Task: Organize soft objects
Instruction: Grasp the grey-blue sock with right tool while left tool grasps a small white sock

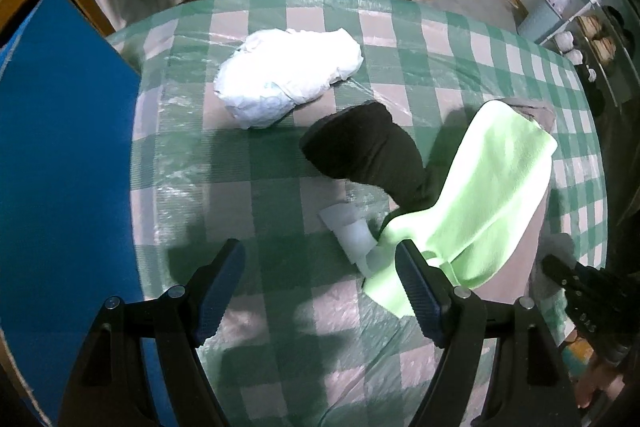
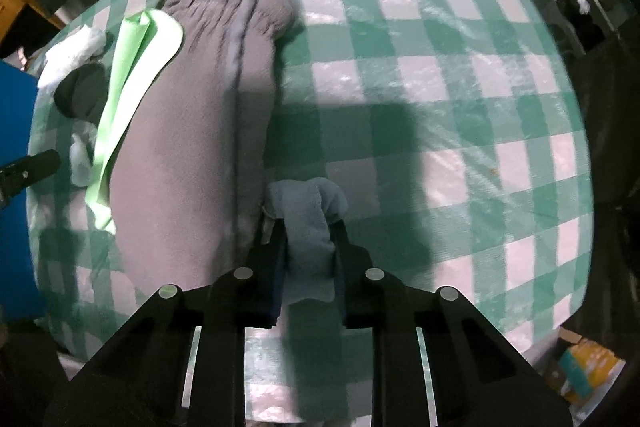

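The gray cloth (image 2: 192,131) lies long on the checked surface (image 2: 440,67), and one bunched end sits pinched in the right hand-held gripper (image 2: 308,227), probably so it can be pulled away from the pile. A green cloth (image 1: 480,195) lies draped over it, touching a black sock (image 1: 368,151). A white bundle (image 1: 288,75) rests farther off. The left hand-held gripper (image 1: 320,291) hangs wide and empty, just beside the green cloth.

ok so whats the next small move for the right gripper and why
Probably lift the right gripper a little and draw the grey cloth clear. Its jaws are shut on a bunched corner of that cloth, while the rest lies on the checked table with the green cloth draped over its far side. The left gripper is open and holding nothing, so it could take the green cloth.
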`<state>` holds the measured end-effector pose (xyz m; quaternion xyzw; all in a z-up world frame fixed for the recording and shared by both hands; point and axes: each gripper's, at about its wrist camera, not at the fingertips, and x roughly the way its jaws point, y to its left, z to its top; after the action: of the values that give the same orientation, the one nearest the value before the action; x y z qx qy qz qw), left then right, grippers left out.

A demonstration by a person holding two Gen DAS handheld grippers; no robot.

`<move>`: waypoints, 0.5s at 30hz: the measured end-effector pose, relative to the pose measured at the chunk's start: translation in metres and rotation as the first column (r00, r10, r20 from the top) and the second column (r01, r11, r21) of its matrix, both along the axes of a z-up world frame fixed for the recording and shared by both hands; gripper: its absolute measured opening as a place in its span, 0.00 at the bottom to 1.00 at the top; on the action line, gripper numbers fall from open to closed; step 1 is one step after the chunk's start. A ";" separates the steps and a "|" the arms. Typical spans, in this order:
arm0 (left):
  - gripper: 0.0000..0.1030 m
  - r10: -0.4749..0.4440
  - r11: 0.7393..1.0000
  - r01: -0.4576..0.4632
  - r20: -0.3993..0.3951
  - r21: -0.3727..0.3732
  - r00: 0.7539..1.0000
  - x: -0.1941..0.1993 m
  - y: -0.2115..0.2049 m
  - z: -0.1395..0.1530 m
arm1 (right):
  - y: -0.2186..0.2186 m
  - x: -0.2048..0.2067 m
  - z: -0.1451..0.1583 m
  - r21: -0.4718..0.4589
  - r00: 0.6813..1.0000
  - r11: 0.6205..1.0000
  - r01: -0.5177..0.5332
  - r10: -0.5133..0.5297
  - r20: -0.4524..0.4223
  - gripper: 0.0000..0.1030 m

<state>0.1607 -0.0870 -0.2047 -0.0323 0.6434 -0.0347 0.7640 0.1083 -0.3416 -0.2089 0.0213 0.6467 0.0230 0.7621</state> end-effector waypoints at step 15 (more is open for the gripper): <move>0.74 0.008 0.999 -0.009 0.013 0.050 1.000 0.012 -0.010 -0.019 | -0.010 0.003 0.020 -0.010 0.998 1.000 0.020 -0.019 0.054 0.17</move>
<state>0.1728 -0.0969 -0.2234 -0.0157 0.6393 -0.0156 0.7687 0.1116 -0.3515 -0.1893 0.0230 0.6256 0.0129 0.7797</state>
